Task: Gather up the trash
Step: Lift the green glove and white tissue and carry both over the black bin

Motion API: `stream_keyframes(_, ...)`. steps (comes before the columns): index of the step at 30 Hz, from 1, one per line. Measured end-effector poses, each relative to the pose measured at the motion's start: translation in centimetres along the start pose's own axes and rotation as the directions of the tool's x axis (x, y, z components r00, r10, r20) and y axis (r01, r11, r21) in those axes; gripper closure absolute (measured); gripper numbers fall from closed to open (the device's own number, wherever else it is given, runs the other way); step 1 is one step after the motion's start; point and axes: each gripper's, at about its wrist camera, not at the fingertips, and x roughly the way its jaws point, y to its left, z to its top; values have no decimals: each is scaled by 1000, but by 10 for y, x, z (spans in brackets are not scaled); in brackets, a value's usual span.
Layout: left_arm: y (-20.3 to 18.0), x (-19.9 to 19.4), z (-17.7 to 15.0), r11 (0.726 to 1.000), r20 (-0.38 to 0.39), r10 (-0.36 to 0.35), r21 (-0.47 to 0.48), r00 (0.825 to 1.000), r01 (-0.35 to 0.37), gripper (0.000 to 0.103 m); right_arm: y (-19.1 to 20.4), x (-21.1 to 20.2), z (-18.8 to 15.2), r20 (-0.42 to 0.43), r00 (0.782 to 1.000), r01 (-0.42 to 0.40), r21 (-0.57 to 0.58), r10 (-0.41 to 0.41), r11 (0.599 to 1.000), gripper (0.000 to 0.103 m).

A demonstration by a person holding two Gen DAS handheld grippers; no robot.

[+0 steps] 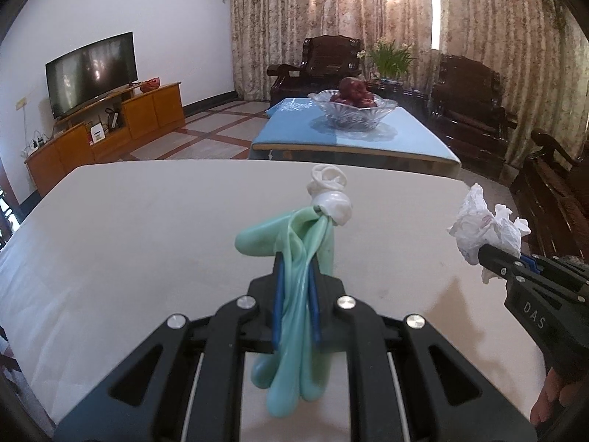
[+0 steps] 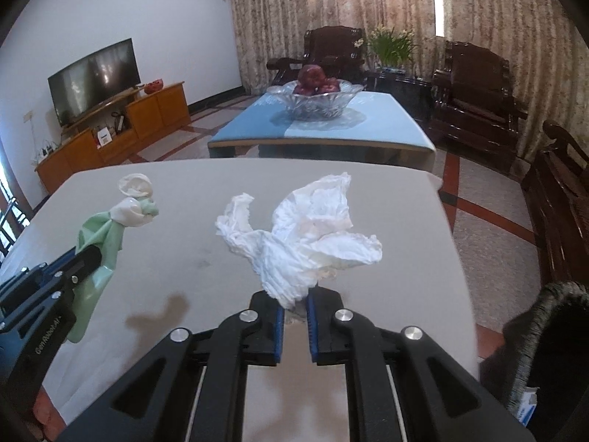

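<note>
My left gripper [image 1: 295, 269] is shut on a limp green rubber glove [image 1: 291, 243] with a white knotted end [image 1: 333, 199], held above the beige table [image 1: 129, 228]. It also shows at the left of the right wrist view [image 2: 99, 246]. My right gripper [image 2: 294, 298] is shut on a crumpled white tissue [image 2: 309, 235], held above the same table [image 2: 176, 258]. In the left wrist view the tissue [image 1: 482, 224] and the right gripper [image 1: 486, 254] are at the right edge.
A dark woven bin [image 2: 545, 346] stands at the table's right side. Beyond is a blue-topped coffee table [image 1: 353, 136] with a glass fruit bowl [image 1: 349, 110]. Dark wooden chairs [image 2: 475, 107] stand at right, a TV stand [image 1: 110, 129] at left.
</note>
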Motion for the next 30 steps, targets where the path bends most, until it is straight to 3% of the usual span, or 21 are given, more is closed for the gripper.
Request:
stream_keyframes(13, -52, -33, -12, 997, 17, -64, 42, 998, 63, 92, -38, -51, -17, 22, 999, 40, 18, -40, 999, 93)
stream_keyframes(30, -135, -68, -36, 979, 31, -169, 124, 985, 164, 92, -113, -104, -47, 36, 987, 152, 71, -155, 986, 93)
